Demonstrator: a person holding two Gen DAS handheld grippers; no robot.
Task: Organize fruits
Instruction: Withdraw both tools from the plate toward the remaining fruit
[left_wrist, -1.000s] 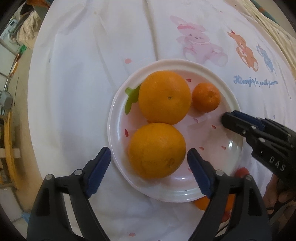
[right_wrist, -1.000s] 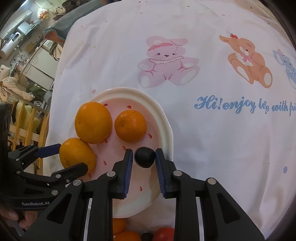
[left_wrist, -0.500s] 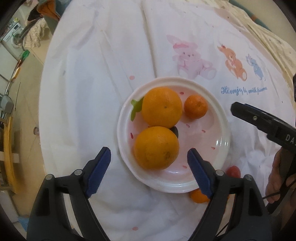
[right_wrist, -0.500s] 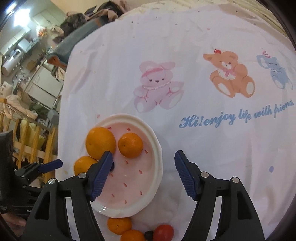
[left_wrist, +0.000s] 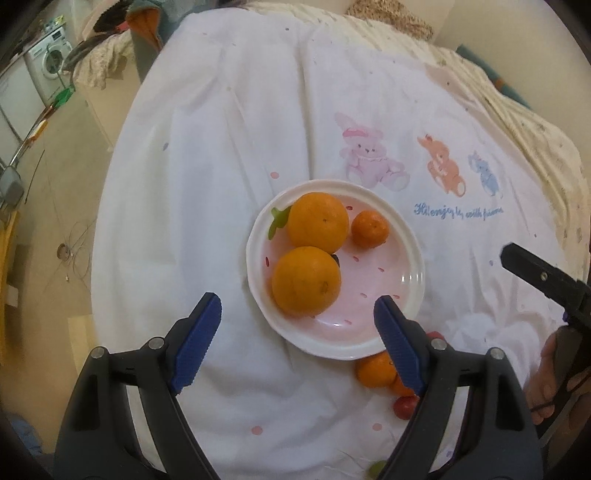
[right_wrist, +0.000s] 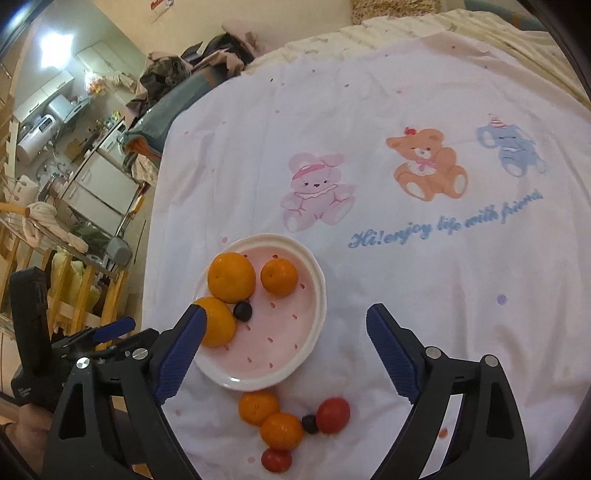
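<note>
A white plate (right_wrist: 320, 295) with a pink, speckled well sits on a white cloth (right_wrist: 406, 295) printed with a pink rabbit (right_wrist: 317, 192), an orange bear (right_wrist: 428, 166) and a blue elephant (right_wrist: 511, 147) above blue script. The plate lies toward the cloth's near left edge, below the rabbit.

On the plate are two large oranges (left_wrist: 317, 221) touching each other along its left side, a small mandarin (left_wrist: 370, 229) just right of the farther orange, and a dark berry (right_wrist: 242, 311) tucked against both oranges.

Off the plate, on the cloth just past its near rim, lies a cluster: two mandarins (right_wrist: 258, 406) touching, a red tomato (right_wrist: 333, 414) to their right with a second dark berry (right_wrist: 310, 424) between, and a smaller tomato (right_wrist: 276, 459) nearest the cloth's near edge.

The left gripper (left_wrist: 297, 345) hangs above the plate's near rim, its blue-padded jaws spread wide and holding nothing. The right gripper (right_wrist: 284, 350) hovers over the near right part of the plate, jaws likewise spread wide and empty; its left pad overlaps the nearer orange in view
</note>
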